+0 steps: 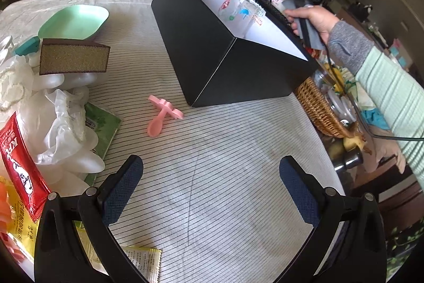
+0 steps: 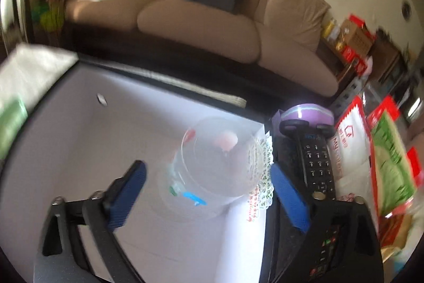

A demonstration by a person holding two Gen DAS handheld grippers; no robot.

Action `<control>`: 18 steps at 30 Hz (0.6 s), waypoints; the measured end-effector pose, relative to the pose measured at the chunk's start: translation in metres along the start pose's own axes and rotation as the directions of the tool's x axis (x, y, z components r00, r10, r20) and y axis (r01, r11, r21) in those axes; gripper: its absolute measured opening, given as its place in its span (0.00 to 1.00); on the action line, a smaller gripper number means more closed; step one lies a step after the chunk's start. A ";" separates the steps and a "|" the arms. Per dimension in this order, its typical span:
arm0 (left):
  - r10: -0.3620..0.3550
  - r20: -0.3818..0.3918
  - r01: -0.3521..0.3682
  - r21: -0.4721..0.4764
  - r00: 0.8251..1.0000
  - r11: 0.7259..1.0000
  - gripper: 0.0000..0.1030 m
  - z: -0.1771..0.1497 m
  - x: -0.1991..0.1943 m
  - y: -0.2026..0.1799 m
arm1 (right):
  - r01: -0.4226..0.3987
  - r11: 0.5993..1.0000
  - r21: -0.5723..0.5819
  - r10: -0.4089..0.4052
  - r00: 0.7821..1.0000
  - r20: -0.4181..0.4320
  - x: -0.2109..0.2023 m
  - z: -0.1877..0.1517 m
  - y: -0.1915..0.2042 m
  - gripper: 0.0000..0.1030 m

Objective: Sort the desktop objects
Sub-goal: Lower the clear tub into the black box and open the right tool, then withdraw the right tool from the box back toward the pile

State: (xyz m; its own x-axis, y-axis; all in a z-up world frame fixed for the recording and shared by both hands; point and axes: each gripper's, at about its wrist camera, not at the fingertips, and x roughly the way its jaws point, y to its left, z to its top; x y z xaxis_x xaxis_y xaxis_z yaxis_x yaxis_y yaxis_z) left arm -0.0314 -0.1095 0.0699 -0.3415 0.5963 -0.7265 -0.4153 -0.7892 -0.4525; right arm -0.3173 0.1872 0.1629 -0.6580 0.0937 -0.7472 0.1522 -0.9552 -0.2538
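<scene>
A black box (image 1: 201, 44) with a white inside stands on the striped tablecloth (image 1: 212, 177). A clear plastic cup (image 2: 220, 163) sits inside the box (image 2: 106, 150), between the spread blue pads of my right gripper (image 2: 206, 182), which is open. The cup also shows in the left wrist view (image 1: 238, 8). My left gripper (image 1: 209, 177) is open and empty, low over the cloth. A pink spoon (image 1: 161, 116) lies ahead of it. A brown sponge (image 1: 74, 60), white plastic bags (image 1: 61, 123) and a red sachet (image 1: 18, 163) lie at the left.
A green dish (image 1: 76, 21) sits at the far left. A wicker basket (image 1: 320, 110) stands beyond the table's right edge. A remote control (image 2: 318, 163), a purple bowl (image 2: 307, 116) and red and green packets (image 2: 389, 163) lie right of the box. A sofa (image 2: 206, 23) is behind.
</scene>
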 end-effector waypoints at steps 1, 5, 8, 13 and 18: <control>-0.001 0.000 0.001 0.000 1.000 1.000 1.00 0.000 0.000 0.000 | -0.013 1.000 0.010 0.013 1.000 -0.017 -0.001 0.005 0.004 0.71; 0.006 0.004 -0.006 -0.005 1.000 1.000 1.00 0.001 -0.002 0.003 | 0.008 0.999 -0.048 -0.014 0.993 -0.121 0.017 0.005 0.024 0.55; 0.011 0.026 -0.011 -0.018 1.000 1.000 1.00 0.005 -0.007 0.006 | 0.065 0.991 -0.115 -0.076 0.993 -0.090 0.017 0.002 0.035 0.55; 0.038 0.076 -0.035 -0.048 0.996 0.998 1.00 0.011 -0.021 0.015 | 0.091 0.992 -0.091 -0.098 0.992 -0.076 0.009 -0.002 0.037 0.53; 0.083 0.096 -0.078 -0.051 0.992 0.996 1.00 0.014 -0.024 0.016 | -0.042 0.999 0.007 0.042 0.999 -0.018 -0.035 -0.008 0.036 0.63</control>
State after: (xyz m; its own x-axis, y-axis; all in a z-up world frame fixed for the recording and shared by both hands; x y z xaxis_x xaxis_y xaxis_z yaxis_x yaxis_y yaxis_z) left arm -0.0414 -0.1350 0.0873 -0.4537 0.5403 -0.7087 -0.3439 -0.8398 -0.4201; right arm -0.2826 0.1519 0.1752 -0.6377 0.0585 -0.7681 0.1744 -0.9602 -0.2180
